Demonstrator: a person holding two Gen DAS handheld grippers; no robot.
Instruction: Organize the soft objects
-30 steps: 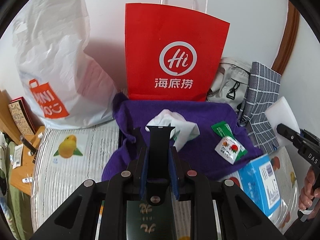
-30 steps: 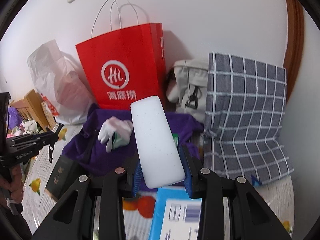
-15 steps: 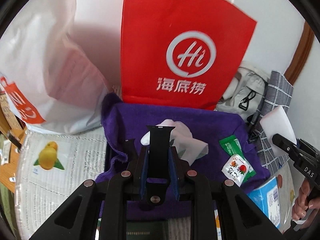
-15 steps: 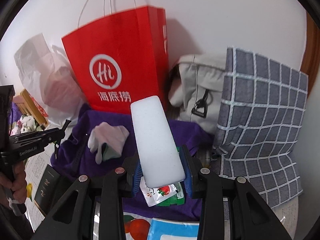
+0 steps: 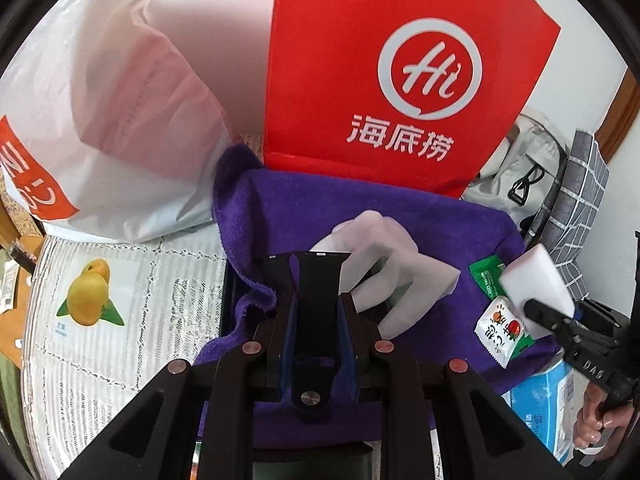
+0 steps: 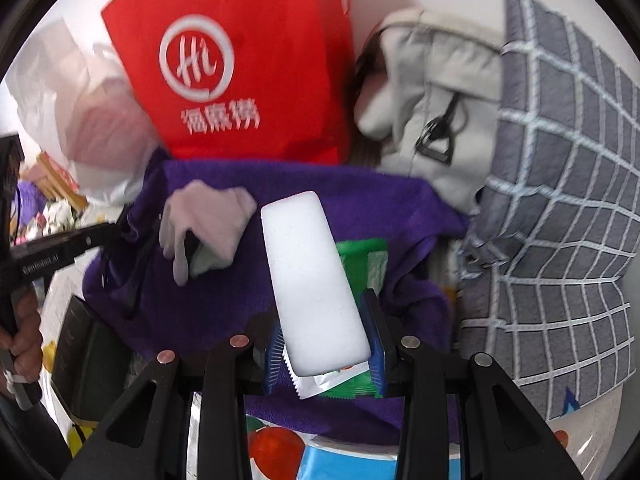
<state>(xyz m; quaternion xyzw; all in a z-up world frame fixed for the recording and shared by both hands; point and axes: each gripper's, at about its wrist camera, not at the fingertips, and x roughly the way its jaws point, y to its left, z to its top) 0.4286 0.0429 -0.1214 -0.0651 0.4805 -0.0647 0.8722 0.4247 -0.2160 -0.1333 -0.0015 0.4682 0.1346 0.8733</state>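
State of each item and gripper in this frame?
left gripper: shut on black watch strap
right gripper: shut on white foam sponge block
purple towel: spread, rumpled
white cloth glove: crumpled on towel
red paper bag: upright

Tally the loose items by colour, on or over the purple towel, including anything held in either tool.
White: 2 - sponge in the right tool, glove on the purple towel
Black: 1 - strap in the left tool
Green: 1 - packet
White with fruit print: 1 - sachet
Total: 5
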